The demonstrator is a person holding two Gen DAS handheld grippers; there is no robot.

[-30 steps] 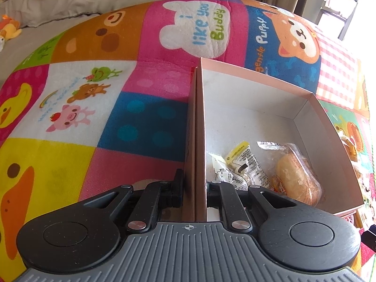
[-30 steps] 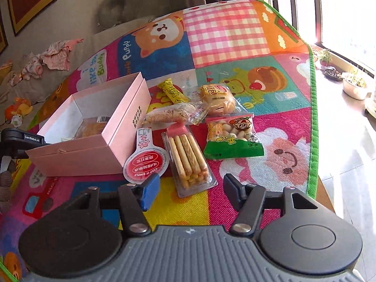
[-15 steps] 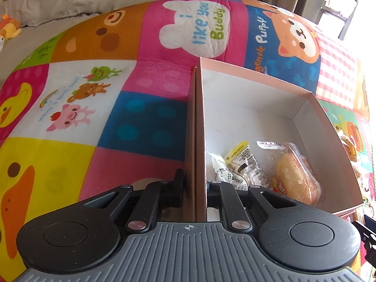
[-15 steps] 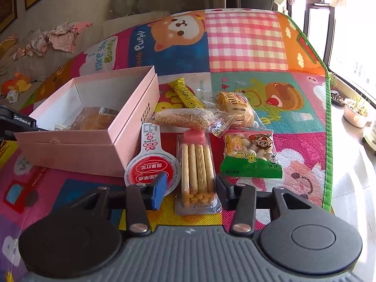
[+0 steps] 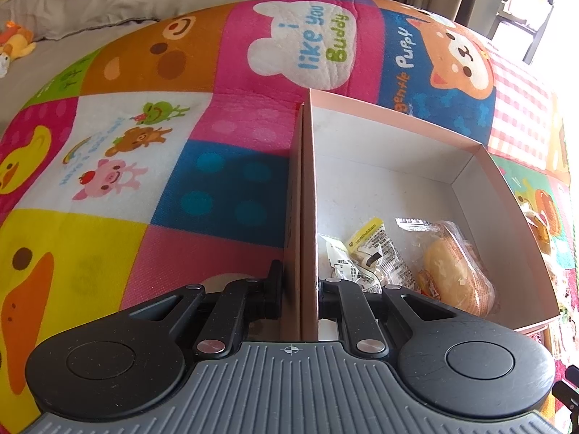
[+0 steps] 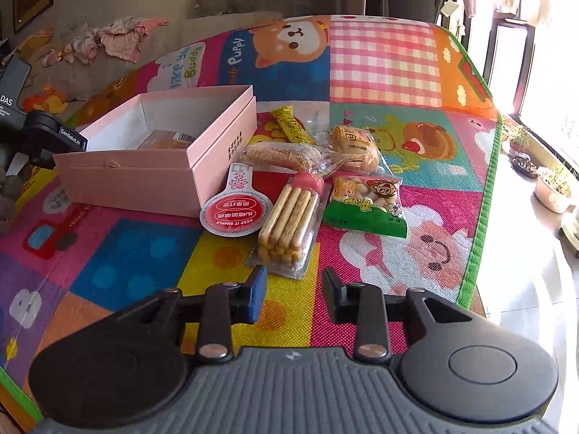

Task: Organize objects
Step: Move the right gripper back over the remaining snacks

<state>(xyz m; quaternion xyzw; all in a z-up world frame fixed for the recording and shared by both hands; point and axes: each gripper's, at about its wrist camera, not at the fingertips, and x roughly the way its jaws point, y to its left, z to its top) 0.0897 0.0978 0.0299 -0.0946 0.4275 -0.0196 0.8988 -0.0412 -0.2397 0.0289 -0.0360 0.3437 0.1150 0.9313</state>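
My left gripper is shut on the near wall of the open pink box, one finger outside, one inside. In the box lie a wrapped bun and a yellow-and-white sachet. In the right wrist view the pink box stands at the left with the left gripper's body at its far end. My right gripper is open and empty, just in front of a clear pack of biscuit sticks. Beside the pack lie a red round-ended sachet and a green snack bag.
More snacks lie behind: a sesame bar in clear wrap, a yellow stick pack, a wrapped bun. All rest on a colourful play mat. The mat's green edge borders bare floor with plant pots.
My right gripper has swung and drawn back a little; the biscuit sticks now sit just beyond its fingertips rather than between them. The left gripper still holds the box wall, unmoved.
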